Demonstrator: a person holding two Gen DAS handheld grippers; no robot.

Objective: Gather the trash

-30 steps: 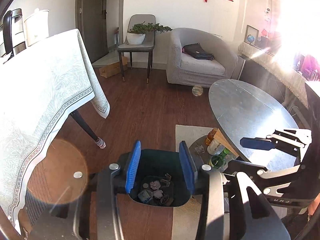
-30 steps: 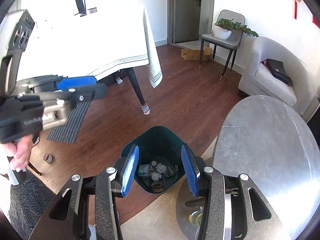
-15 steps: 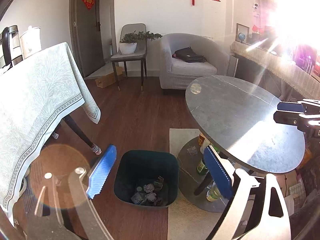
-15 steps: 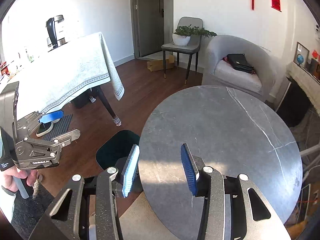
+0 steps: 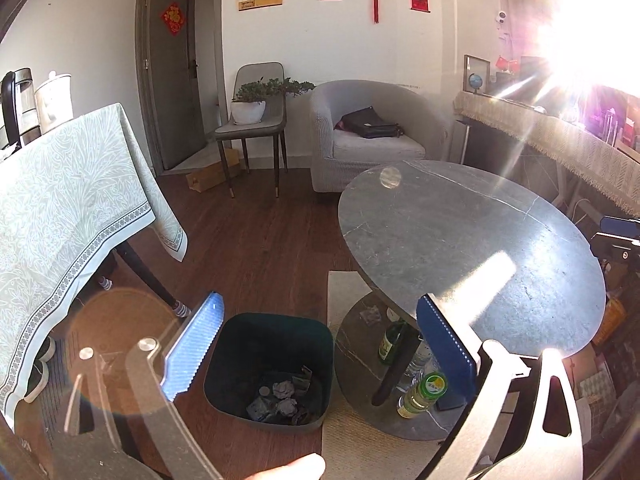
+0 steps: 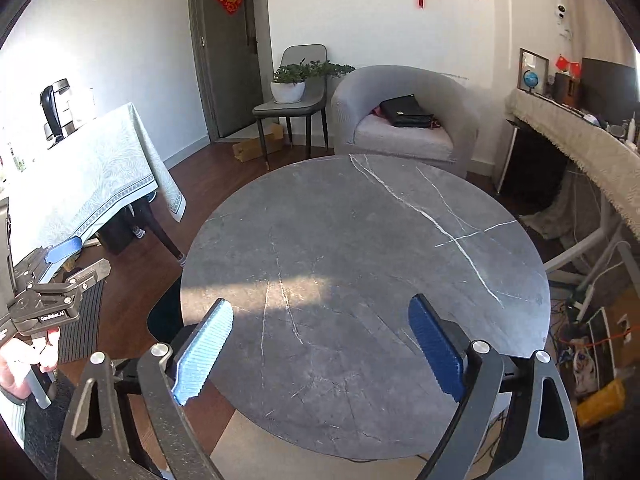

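Both hand-held grippers have just spread wide and hold nothing: the left hand-held gripper [image 5: 316, 344] above the bin, the right hand-held gripper [image 6: 320, 344] over the round marble worktop [image 6: 360, 240]. Beside the worktop's left edge, the dark green trash bin [image 5: 240, 360] on the floor holds crumpled trash [image 5: 280, 398].

White walls, dark wood floor [image 5: 260, 240], round grey marble table [image 6: 360, 280], grey armchair [image 5: 376, 136], strong sun glare right.

Home living room: armchair [image 6: 404, 128], marble table [image 6: 360, 280], potted plant [image 6: 288, 88], clothed table [image 5: 60, 200].
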